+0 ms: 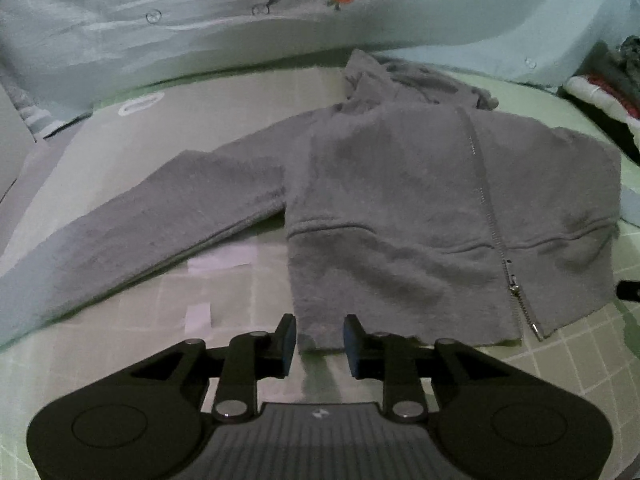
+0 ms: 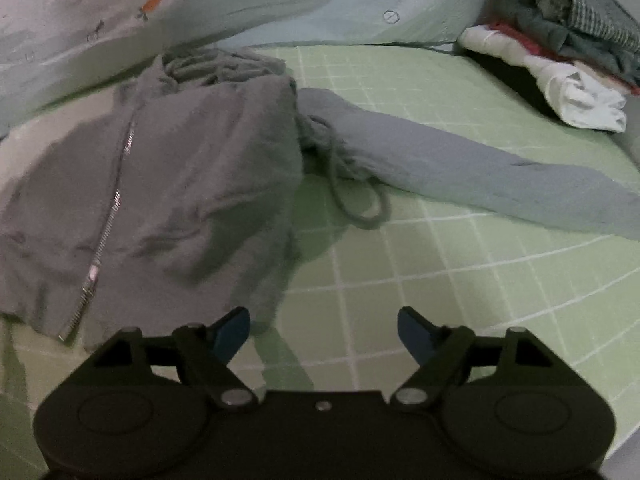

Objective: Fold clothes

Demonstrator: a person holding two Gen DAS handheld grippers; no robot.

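Observation:
A grey zip-up hoodie (image 1: 400,200) lies face up and zipped on a green grid mat (image 2: 440,280). One sleeve (image 1: 160,216) stretches out to the left in the left wrist view. The other sleeve (image 2: 480,172) runs off to the right in the right wrist view, with a drawstring (image 2: 360,208) looped beside it. My left gripper (image 1: 320,340) is open at the hem's left corner, which lies between its pads without being pinched. My right gripper (image 2: 324,332) stands wide open just off the hoodie's (image 2: 180,180) other bottom corner, holding nothing.
A pale blanket printed with carrots (image 1: 240,20) is bunched along the far side. A pile of folded clothes (image 2: 580,60) sits at the far right. A light grey board (image 1: 120,152) lies under the left sleeve.

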